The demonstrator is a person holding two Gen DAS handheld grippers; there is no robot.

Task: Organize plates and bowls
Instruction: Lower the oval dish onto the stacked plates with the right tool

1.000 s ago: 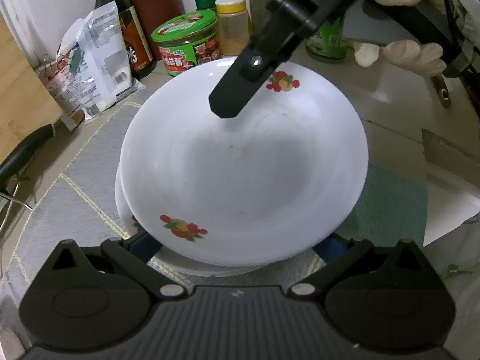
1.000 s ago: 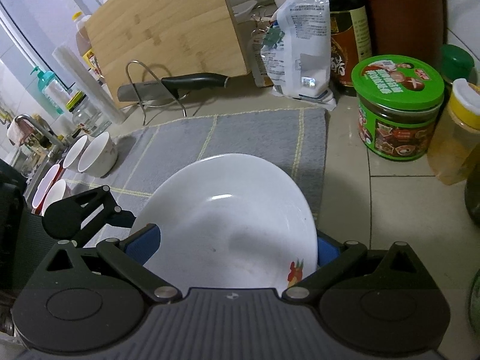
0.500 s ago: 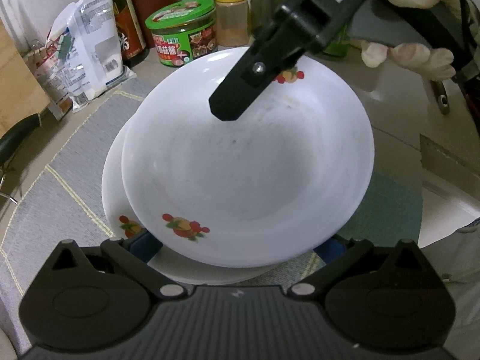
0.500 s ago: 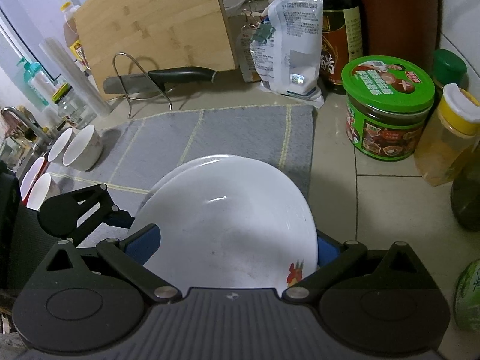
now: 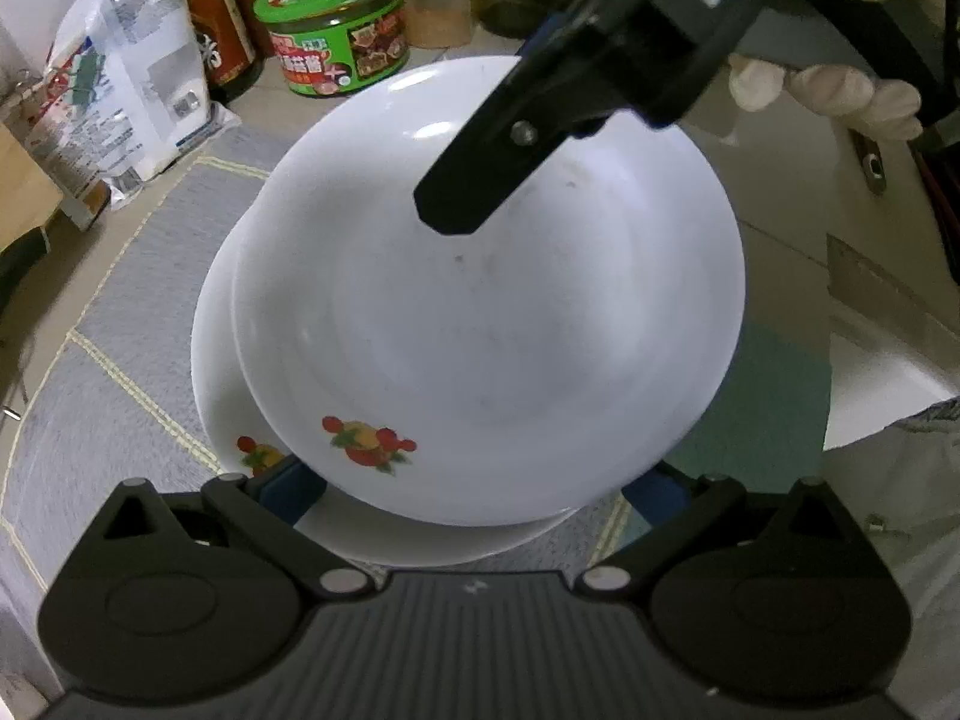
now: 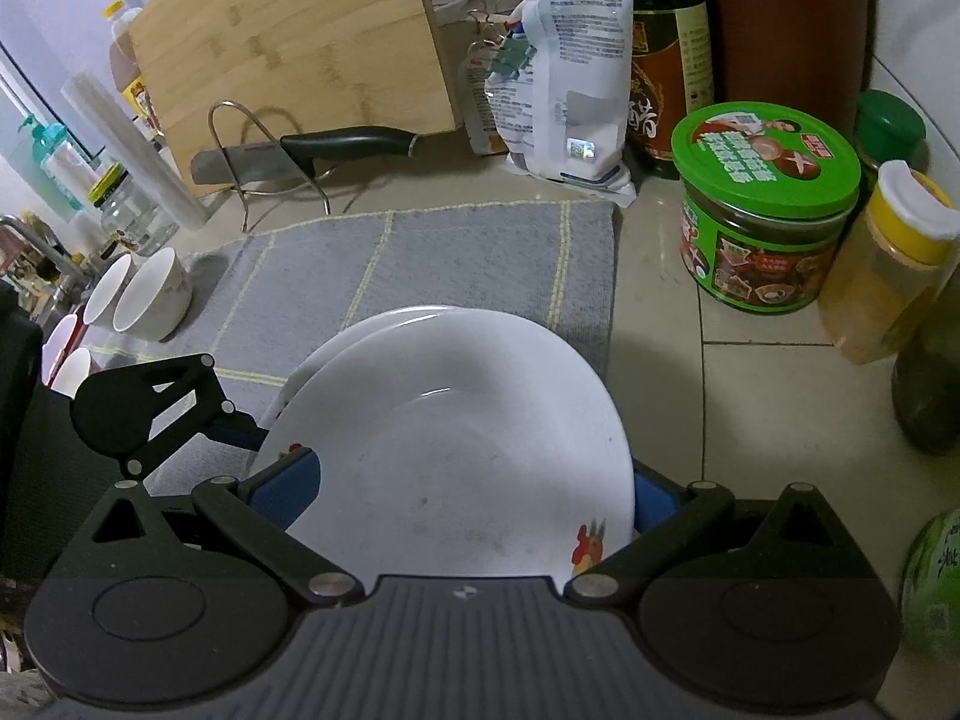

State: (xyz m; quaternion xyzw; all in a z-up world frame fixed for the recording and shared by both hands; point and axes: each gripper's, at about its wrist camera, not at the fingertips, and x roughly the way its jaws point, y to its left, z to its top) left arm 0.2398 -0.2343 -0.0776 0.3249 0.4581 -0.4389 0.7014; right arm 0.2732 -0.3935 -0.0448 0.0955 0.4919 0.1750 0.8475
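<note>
Mat (image 6: 420, 252): grey, under both plates.
Lower plate (image 5: 222, 420): lies on the mat.
Upper plate (image 5: 480, 330): offset above the lower one; could slip or clack down.
Right gripper (image 5: 447, 207): pinches the upper plate's rim.
Left gripper (image 5: 474, 495): spread wide around the plates.

Home kitchen: tiled counter (image 6: 750, 396), sauce bottle (image 6: 666, 54), knife (image 6: 312, 147).
</note>
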